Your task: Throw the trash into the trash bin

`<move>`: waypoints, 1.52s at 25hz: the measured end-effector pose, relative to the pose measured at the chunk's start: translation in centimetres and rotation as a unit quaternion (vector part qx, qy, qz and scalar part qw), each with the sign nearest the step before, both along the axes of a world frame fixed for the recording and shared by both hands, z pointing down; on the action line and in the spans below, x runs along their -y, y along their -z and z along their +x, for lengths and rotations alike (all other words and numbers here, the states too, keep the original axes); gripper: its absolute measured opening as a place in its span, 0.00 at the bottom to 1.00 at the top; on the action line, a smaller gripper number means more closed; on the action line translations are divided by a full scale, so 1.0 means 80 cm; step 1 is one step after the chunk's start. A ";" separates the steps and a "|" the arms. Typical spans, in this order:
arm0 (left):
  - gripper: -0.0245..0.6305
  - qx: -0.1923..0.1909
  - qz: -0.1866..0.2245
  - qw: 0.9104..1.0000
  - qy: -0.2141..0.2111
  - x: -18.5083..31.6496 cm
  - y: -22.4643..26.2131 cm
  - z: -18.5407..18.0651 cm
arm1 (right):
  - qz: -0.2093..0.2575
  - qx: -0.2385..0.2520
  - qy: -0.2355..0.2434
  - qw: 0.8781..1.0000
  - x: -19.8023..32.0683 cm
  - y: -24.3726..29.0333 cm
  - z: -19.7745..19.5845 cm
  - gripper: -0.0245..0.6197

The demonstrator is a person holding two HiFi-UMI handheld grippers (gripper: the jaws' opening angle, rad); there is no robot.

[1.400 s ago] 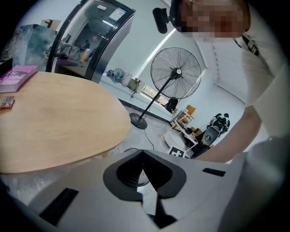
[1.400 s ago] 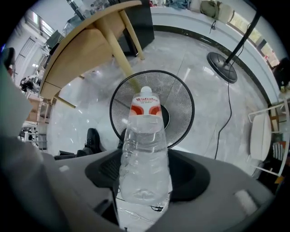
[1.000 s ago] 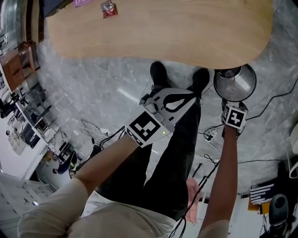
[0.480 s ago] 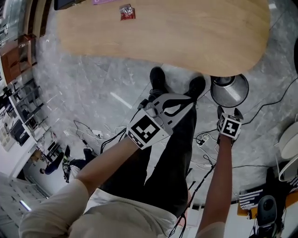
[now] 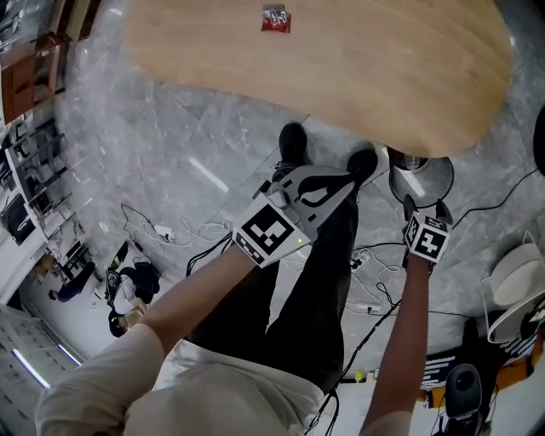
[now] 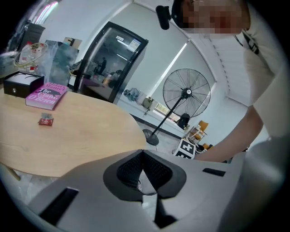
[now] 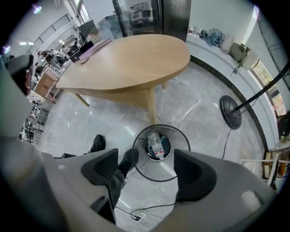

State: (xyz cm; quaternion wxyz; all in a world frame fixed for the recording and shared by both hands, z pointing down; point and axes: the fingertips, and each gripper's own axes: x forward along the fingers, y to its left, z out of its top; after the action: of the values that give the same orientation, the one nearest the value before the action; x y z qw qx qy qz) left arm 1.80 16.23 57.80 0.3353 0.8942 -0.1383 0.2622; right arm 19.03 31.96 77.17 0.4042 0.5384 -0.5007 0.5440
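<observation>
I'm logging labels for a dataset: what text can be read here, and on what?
"The": first word on the cover of the pink book; the rest of the title is too blurred.
Too small to read: print on the red packet on the table.
Too small to read: label on the bottle in the trash bin.

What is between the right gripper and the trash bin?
Nothing: the right gripper view shows the open right gripper above the trash bin, only air between.

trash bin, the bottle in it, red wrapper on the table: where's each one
trash bin (image 7: 157, 169): right gripper view, on its near inner wall.
bottle (image 7: 155, 144): right gripper view, on its middle.
red wrapper (image 5: 274, 19): head view, on its centre.
</observation>
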 end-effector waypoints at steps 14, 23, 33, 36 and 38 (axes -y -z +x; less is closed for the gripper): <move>0.05 -0.027 -0.010 0.995 0.101 0.075 0.066 -0.064 | 0.068 0.003 0.079 0.995 0.156 0.094 -0.068 0.66; 0.05 -0.021 0.001 0.989 0.146 0.127 0.058 -0.119 | 0.109 0.020 0.156 0.982 0.279 0.112 -0.142 0.66; 0.05 -0.007 0.001 0.982 0.188 0.170 0.030 -0.185 | 0.145 0.074 0.241 0.957 0.393 0.105 -0.245 0.66; 0.05 -0.010 0.000 0.980 0.200 0.179 0.026 -0.196 | 0.149 0.084 0.262 0.950 0.414 0.101 -0.271 0.65; 0.05 -0.010 -0.003 0.978 0.208 0.183 0.023 -0.202 | 0.151 0.085 0.278 0.945 0.426 0.098 -0.285 0.65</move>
State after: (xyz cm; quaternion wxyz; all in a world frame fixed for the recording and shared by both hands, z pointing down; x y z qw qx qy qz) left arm -14.36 1.57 55.92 0.3869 0.8474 -0.3173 0.1778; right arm -3.73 -2.14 69.33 0.4092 0.3848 -0.7393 0.3714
